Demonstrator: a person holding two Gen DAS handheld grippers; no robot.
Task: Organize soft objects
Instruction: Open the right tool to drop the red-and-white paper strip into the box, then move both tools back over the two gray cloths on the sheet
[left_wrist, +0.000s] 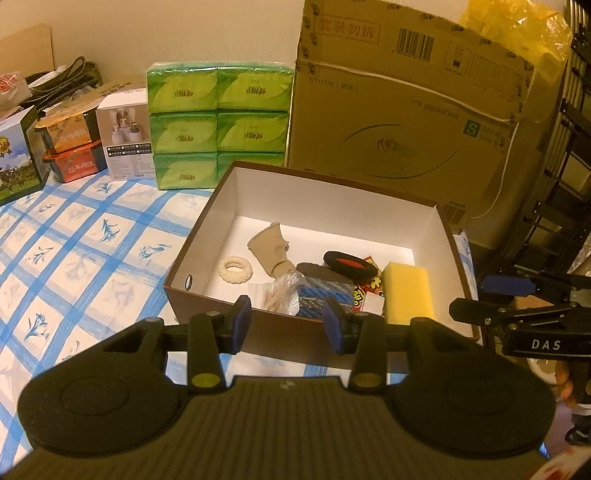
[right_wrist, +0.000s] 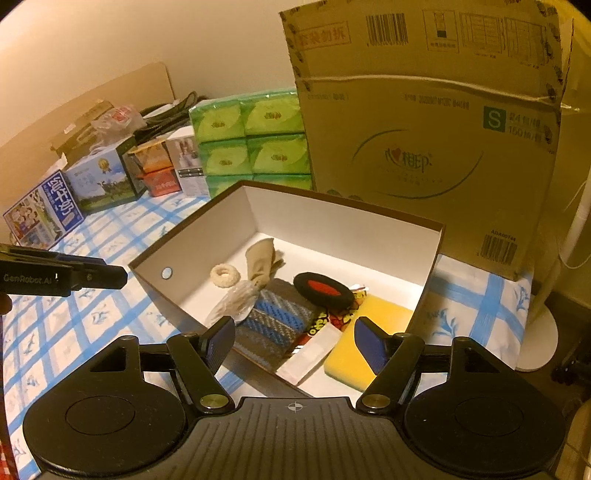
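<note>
I have both tools hovering over the near edge of the open shoe box (left_wrist: 441, 236), which sits on the bench (left_wrist: 74, 236) with its blue-checked cloth. My left hand-held gripper (left_wrist: 288, 323) has its jaws partly apart with nothing between the blue pads; they hang above the box's near wall and touch nothing. My right hand-held gripper (right_wrist: 293, 345) stands wider, its jaws also empty, above the near right corner of the box.

Inside the box the soft things lie together: a yellow sponge (left_wrist: 408, 295) against the right wall, a black pad with a red centre (left_wrist: 349, 264), a blue and grey woven cloth (right_wrist: 275, 319), a beige sock (left_wrist: 269, 247), a cream fuzzy ring (left_wrist: 235, 269) towards the left, and a crumpled clear plastic bag (right_wrist: 234, 299) near the front. A colourful printed packet (right_wrist: 334, 314) lies between cloth and sponge.

Behind the box stand stacked green tissue packs (left_wrist: 218, 122) and a large cardboard carton (left_wrist: 406, 122).
</note>
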